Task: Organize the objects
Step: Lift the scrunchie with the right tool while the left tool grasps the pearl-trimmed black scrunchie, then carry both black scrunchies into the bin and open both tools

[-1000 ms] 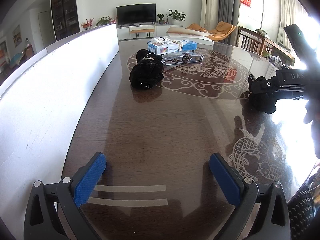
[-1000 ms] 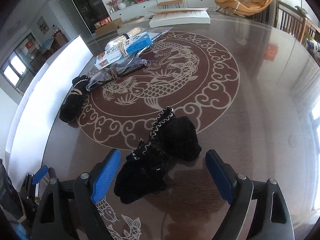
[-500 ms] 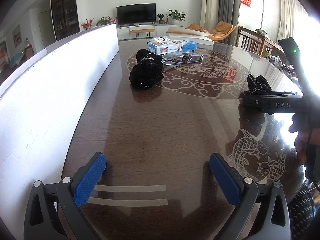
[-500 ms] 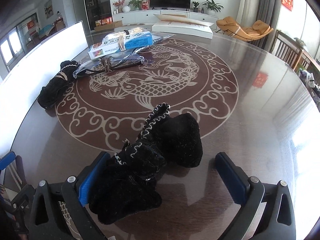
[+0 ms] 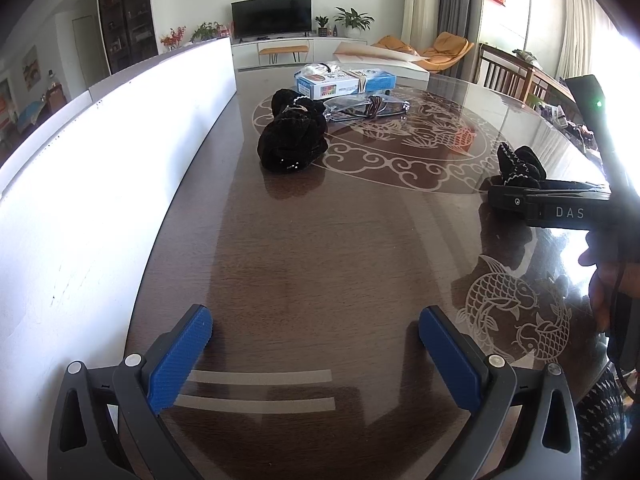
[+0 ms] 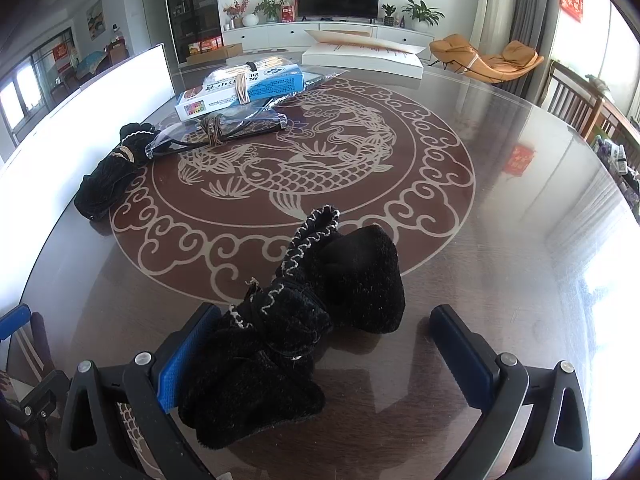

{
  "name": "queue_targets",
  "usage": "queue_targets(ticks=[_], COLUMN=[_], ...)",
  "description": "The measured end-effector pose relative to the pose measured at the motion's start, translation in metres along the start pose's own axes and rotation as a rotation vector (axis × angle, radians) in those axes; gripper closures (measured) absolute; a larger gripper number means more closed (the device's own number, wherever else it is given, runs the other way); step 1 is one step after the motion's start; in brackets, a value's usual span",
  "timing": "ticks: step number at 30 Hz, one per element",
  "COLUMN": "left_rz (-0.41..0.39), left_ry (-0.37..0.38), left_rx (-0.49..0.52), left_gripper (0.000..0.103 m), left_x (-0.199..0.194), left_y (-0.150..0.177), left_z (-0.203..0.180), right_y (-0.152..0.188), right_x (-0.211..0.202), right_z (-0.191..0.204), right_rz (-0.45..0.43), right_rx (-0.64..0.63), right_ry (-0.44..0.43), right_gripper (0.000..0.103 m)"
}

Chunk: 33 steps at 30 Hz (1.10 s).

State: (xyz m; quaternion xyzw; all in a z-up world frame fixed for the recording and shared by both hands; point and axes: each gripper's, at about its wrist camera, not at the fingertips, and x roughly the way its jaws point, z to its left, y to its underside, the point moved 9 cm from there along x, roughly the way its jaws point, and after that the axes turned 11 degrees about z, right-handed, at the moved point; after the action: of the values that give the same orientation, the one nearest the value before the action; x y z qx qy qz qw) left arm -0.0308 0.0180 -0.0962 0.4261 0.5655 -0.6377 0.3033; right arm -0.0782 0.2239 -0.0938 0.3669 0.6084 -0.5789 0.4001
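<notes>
We saw the right hand-held gripper spread wide, jaws just opened, black glove lying loose between them on the table. Left hand-held gripper gaped empty; only its view showed the person's hand.

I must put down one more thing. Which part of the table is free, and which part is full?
Free: the bare wood between the left gripper and the far black bundle, beside the white board; also the table's right side past the dragon ring. Crowded: the far left, with blue box and glasses.
</notes>
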Motion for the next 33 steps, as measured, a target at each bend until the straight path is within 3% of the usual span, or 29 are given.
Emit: queue_targets(ticks=[3,5,8,10,12,15,16,17,18,21,28,33], left_rz=[0.056,0.088,0.058,0.043,0.074,0.116,0.107,0.089,0.093,0.064,0.029,0.021], left_ry=[0.001,0.041,0.084,0.070,0.024,0.027,0.038,0.057,0.072,0.110,0.162,0.160], left_rx=[-0.002,-0.022,-0.119,-0.139,-0.135,-0.107,-0.092,-0.082,-0.081,-0.100,-0.147,-0.133], left_gripper=[0.000,0.000,0.000,0.000,0.000,0.000,0.004,0.035,0.069,0.070,0.070,0.070], left_x=[0.006,0.012,0.012,0.019,0.037,0.065,0.069,0.071,0.072,0.060,0.014,-0.001], left_y=[-0.008,-0.024,-0.066,-0.098,-0.124,-0.149,-0.155,-0.159,-0.160,-0.143,-0.049,-0.028], left_z=[0.001,0.002,0.015,0.021,0.025,0.023,0.022,0.021,0.023,0.027,0.026,0.026], right_y=[0.000,0.000,0.000,0.000,0.000,0.001,0.001,0.001,0.001,0.002,0.002,0.006], right_x=[0.000,0.000,0.000,0.000,0.000,-0.001,-0.002,-0.002,-0.002,-0.004,-0.004,-0.005], right_z=[0.000,0.000,0.000,0.000,0.000,-0.001,-0.001,-0.002,-0.002,-0.003,-0.003,-0.003], right_rz=[0.000,0.000,0.000,0.000,0.000,-0.001,-0.002,-0.003,-0.004,-0.005,-0.005,0.016], right_rx=[0.000,0.000,0.000,0.000,0.000,0.001,0.002,0.003,0.004,0.005,0.005,0.009], right_ry=[0.000,0.000,-0.001,0.000,0.000,-0.003,-0.005,-0.007,-0.009,-0.010,-0.009,-0.033], right_gripper=[0.000,0.000,0.000,0.000,0.000,0.000,0.000,0.000,0.000,0.000,0.000,0.000])
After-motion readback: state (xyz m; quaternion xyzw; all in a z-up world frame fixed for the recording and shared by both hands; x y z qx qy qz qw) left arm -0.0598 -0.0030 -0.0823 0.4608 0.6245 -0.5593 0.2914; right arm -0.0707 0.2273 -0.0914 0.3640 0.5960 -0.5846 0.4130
